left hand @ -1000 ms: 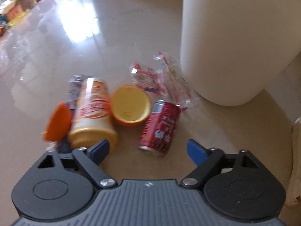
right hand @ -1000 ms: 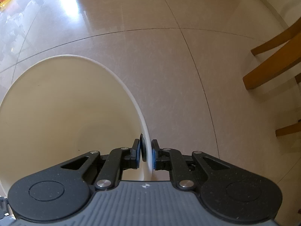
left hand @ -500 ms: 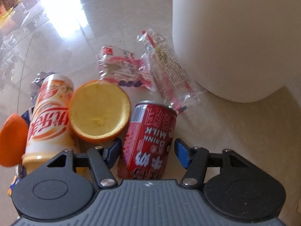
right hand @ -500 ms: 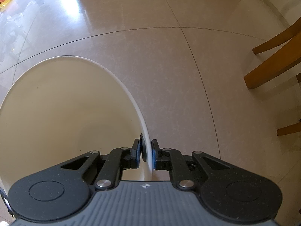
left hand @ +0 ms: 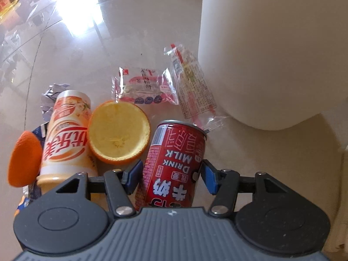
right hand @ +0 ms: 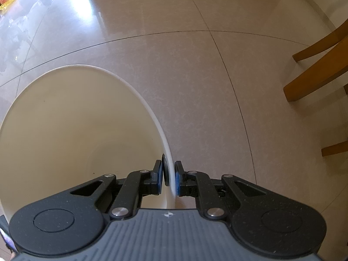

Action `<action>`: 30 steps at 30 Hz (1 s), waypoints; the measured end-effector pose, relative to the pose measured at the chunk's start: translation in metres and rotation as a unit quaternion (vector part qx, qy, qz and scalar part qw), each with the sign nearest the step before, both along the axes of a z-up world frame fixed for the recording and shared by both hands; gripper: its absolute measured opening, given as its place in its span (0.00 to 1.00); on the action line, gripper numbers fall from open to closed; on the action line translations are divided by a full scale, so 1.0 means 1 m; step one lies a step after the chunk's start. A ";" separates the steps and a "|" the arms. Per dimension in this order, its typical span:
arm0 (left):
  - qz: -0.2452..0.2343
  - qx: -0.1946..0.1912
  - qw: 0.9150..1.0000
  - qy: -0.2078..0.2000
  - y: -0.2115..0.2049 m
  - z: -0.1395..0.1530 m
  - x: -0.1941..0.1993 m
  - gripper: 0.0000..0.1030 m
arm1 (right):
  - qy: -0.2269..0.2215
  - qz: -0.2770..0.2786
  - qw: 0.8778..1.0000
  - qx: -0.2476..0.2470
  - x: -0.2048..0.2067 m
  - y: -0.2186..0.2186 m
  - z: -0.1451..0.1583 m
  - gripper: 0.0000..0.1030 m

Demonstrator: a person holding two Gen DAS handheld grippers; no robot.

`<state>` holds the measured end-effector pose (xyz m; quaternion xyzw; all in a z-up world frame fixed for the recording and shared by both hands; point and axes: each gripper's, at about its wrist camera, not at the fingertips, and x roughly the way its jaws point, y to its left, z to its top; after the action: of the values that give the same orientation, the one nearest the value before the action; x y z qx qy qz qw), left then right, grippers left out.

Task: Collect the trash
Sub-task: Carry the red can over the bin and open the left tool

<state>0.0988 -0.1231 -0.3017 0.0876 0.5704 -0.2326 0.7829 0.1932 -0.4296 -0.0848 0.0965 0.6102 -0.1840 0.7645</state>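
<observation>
Steeply down, left gripper [left hand: 171, 177] closing astride can [left hand: 174, 163], pads just clear.
Right gripper [right hand: 169, 177] pinching bin [right hand: 152, 113] rim; red can lying flat.

Floor [right hand: 195, 76]: polished tile, glossy, mirrors window glare.
Red can [left hand: 174, 165]: metal, shiny printed skin.
Wrappers [left hand: 191, 82]: clear crinkled plastic film, glossy.
Orange peel half [left hand: 118, 130]: matt, pithy inside.
Bin [right hand: 65, 119]: smooth matt white plastic.
Chair legs [right hand: 315, 69]: varnished wood.
Gripper bodies: matt black speckled plastic, ribbed grey.
</observation>
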 end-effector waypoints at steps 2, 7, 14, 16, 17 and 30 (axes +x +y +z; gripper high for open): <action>0.002 -0.003 1.000 0.007 0.005 0.011 -0.003 0.56 | 0.001 0.001 1.000 0.000 -0.001 0.000 0.000 0.12; -0.027 0.015 0.999 0.023 0.005 0.051 0.008 0.56 | -0.002 -0.005 1.000 0.003 -0.001 0.000 0.000 0.12; -0.045 0.006 0.999 0.002 0.036 0.153 0.034 0.56 | -0.001 -0.007 1.000 0.003 -0.002 0.003 0.000 0.12; -0.051 -0.001 0.999 -0.016 0.039 0.186 0.042 0.56 | 0.000 -0.007 1.000 0.003 -0.002 0.003 0.001 0.12; -0.054 -0.006 0.998 -0.025 0.038 0.203 0.046 0.56 | 0.000 -0.007 1.000 0.002 -0.002 0.004 0.001 0.12; -0.077 -0.134 0.988 -0.006 -0.064 0.256 0.070 0.56 | 0.001 -0.002 1.000 -0.008 -0.004 0.013 0.002 0.13</action>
<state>0.1686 -0.1868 -0.0454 0.0270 0.5206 -0.3662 0.7708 0.1889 -0.4167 -0.0825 0.0915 0.6092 -0.1906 0.7643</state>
